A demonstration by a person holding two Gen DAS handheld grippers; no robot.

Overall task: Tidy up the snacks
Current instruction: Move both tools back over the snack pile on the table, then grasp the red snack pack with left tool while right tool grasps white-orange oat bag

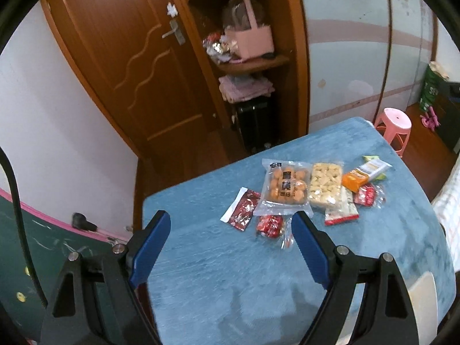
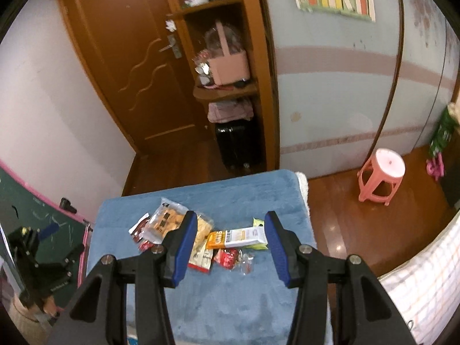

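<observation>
Left wrist: crinkly snack packets on plush, perhaps fleece, blue cloth.

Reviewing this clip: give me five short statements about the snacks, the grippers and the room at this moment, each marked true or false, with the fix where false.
1. The snack packets lie on a blue cloth. True.
2. The left gripper grips the red sachet. False: its jaws stand open with nothing between them, and the red sachet lies on the cloth.
3. The right gripper is open above the pile, holding nothing. True.
4. The pink stool stands on the cloth. False: it stands on the wooden floor beside it.
5. The orange-and-white bar lies at the left end of the pile. False: it lies at the right end.
</observation>
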